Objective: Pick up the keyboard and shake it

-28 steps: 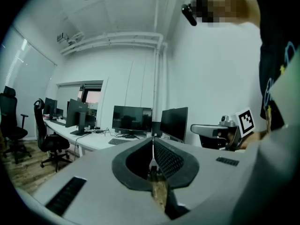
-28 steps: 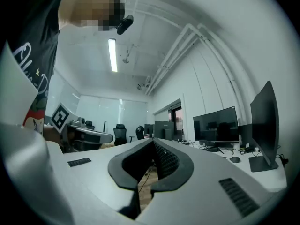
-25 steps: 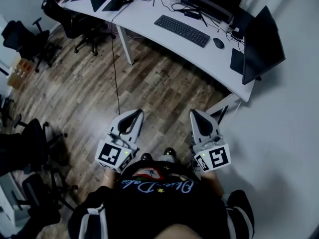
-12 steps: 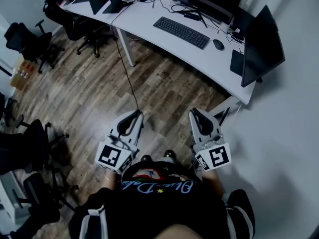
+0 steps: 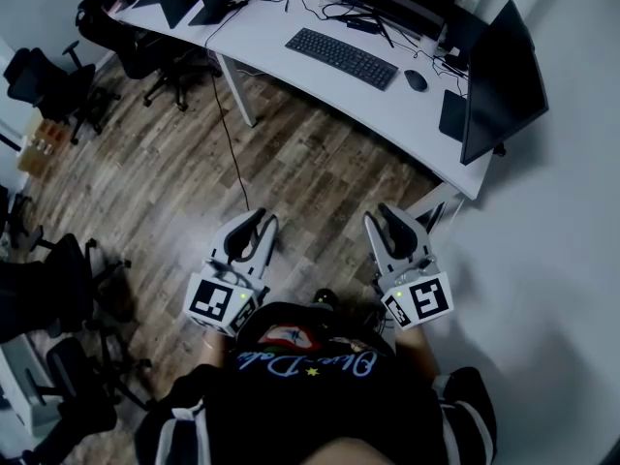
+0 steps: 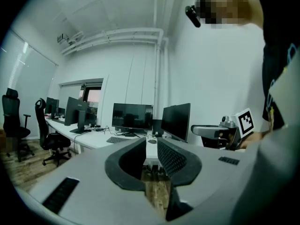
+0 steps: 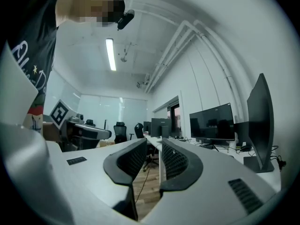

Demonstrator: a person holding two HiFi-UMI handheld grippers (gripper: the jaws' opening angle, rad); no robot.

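– has the keyboard been picked up yet?
– no. the keyboard (image 5: 341,58) lies flat on the white counter (image 5: 271,37), with the mouse (image 5: 415,80) near its right end. it is well apart from the person, across the wooden floor (image 5: 291,172).
– and the claws?
– the left claw (image 5: 254,223) and the right claw (image 5: 389,219) are held out side by side, close to the body. both have just been opening, and each stands a little spread with nothing between its jaws.
– so what's left?
– all of it, i'd say: reach the counter, grip the keyboard, lift it, shake it.
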